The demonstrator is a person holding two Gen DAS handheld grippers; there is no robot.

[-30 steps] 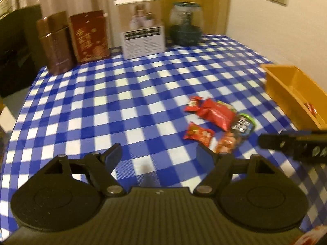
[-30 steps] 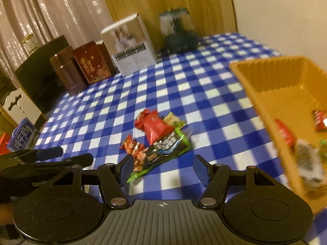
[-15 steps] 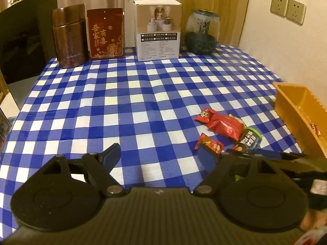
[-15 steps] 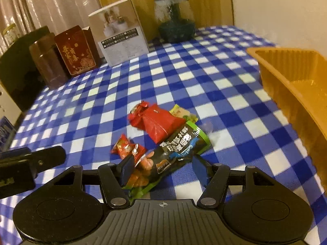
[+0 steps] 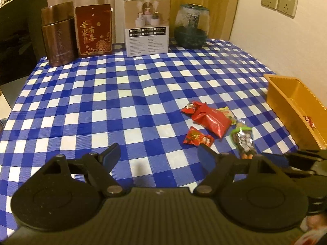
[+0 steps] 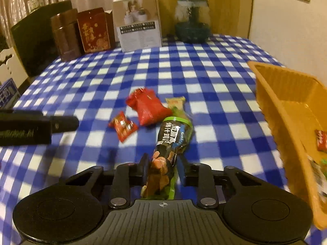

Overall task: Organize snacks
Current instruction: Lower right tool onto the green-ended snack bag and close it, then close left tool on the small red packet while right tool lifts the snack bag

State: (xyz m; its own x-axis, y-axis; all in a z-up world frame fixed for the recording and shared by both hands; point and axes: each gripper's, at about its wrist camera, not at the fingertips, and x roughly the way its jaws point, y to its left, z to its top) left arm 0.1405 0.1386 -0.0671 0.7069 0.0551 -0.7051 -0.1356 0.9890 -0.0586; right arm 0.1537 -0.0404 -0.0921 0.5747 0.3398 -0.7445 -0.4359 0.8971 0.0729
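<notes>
Notably, the right gripper (image 6: 162,170) was closing on the near end of the green-black snack pack (image 6: 173,138) just ahead, left gripper (image 5: 158,158) wide and empty, so the slick tail could slip before reaching the orange tray (image 6: 286,94) on its right.

Blue-and-white checks under red and green snack wrappers

The tablecloth (image 5: 102,102) is chequered blue and white. The large packet (image 5: 211,120) is plain red; the small packet (image 5: 197,137) is red with pale print. The long packet (image 6: 173,140) is black and green with white lettering. The tray (image 6: 286,94) is orange-yellow, the canister (image 5: 58,34) brown.
</notes>
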